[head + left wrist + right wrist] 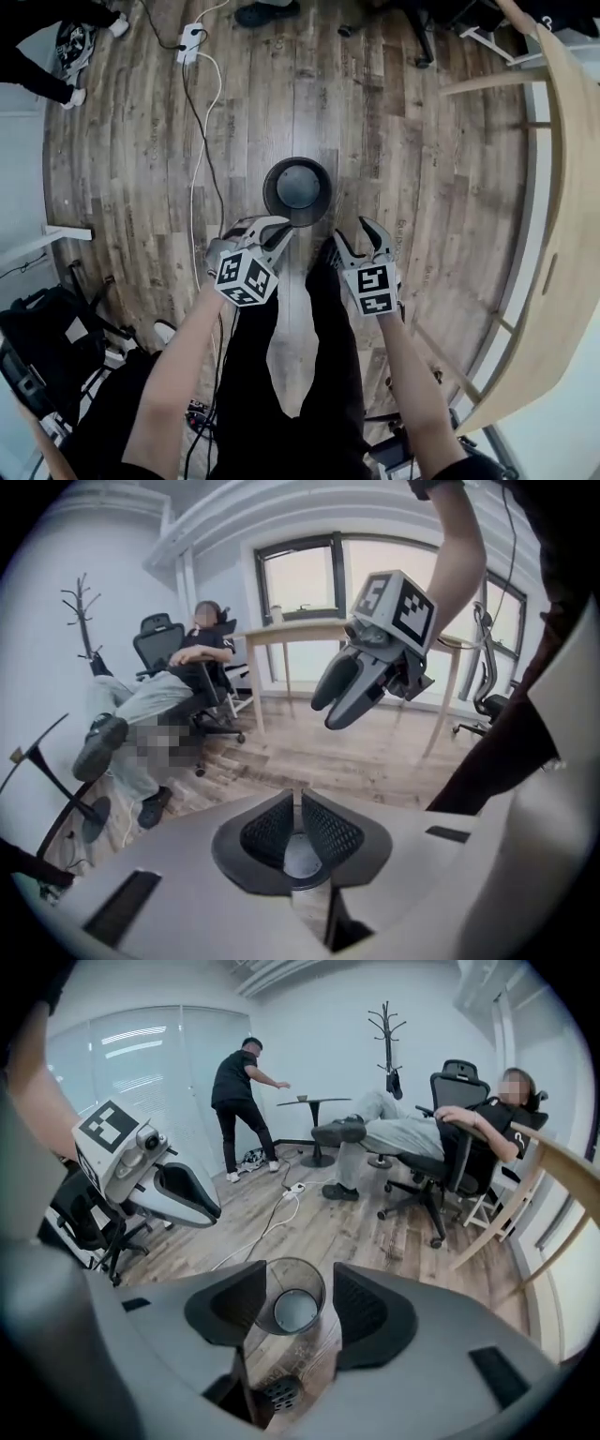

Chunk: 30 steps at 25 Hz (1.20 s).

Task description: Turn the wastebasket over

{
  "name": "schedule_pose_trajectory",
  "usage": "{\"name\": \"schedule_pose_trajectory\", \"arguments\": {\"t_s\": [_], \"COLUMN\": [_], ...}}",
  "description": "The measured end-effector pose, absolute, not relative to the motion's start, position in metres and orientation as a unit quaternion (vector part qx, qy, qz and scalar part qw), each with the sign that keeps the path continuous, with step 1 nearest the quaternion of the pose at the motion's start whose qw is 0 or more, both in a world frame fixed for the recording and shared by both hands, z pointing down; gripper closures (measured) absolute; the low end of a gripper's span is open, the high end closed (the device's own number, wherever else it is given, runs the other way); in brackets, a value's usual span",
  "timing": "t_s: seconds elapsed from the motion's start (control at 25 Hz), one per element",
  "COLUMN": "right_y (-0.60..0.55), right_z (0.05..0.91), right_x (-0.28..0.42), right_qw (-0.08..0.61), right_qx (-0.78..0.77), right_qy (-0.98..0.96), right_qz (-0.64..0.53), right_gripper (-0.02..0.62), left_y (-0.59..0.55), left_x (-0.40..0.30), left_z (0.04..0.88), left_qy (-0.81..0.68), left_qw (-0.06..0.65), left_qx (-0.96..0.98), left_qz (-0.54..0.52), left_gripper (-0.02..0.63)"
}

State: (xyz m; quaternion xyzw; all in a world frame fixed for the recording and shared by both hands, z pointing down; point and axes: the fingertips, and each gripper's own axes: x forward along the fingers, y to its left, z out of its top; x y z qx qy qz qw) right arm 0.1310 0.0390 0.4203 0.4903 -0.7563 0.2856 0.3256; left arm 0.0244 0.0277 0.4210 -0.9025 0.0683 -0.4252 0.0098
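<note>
The wastebasket (pixel 297 190), a black mesh bin with a pale bottom, stands upright on the wood floor, its mouth facing up. Both grippers hang in the air well above it, on its near side. My left gripper (pixel 279 229) is shut with nothing between its pads. In the left gripper view its jaws (pixel 300 803) nearly touch. My right gripper (pixel 354 232) is open and empty. In the right gripper view the wastebasket (pixel 281 1288) shows far below, through the gap between the jaws (pixel 302 1290). Neither gripper touches the bin.
A white cable (pixel 197 169) runs from a power strip (pixel 191 39) past the bin's left. A wooden table (pixel 562 234) stands at the right, dark gear (pixel 42 342) at the left. A seated person (pixel 441 1129) and a standing person (pixel 246 1091) are farther off.
</note>
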Motion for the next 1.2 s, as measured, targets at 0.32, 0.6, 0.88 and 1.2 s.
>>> {"name": "schedule_pose_trajectory", "arguments": {"t_s": [0.32,0.6,0.88,1.2], "right_y": [0.017,0.017,-0.005,-0.029], "right_z": [0.270,0.166,0.060,-0.021], "right_x": [0.122,0.112,0.101,0.093], "right_qw": [0.306,0.282,0.224,0.153], "right_qx": [0.485,0.485,0.502,0.512], "right_qy": [-0.791,-0.812,-0.830,-0.844], "right_qz": [0.214,0.159,0.098,0.055], "right_gripper": [0.408,0.425,0.511,0.556], "left_y": [-0.007,-0.017,-0.029,-0.045], "left_x": [0.010,-0.008,-0.008,-0.014], "left_z": [0.252,0.143,0.036,-0.027], "left_qy": [0.180,0.233,0.287,0.320], "left_qw": [0.008,0.018,0.028,0.032], "left_qx": [-0.915,-0.922,-0.932,-0.933], "left_qz": [-0.361,-0.310,-0.219,-0.160], "left_gripper": [0.577,0.577,0.578,0.580]}}
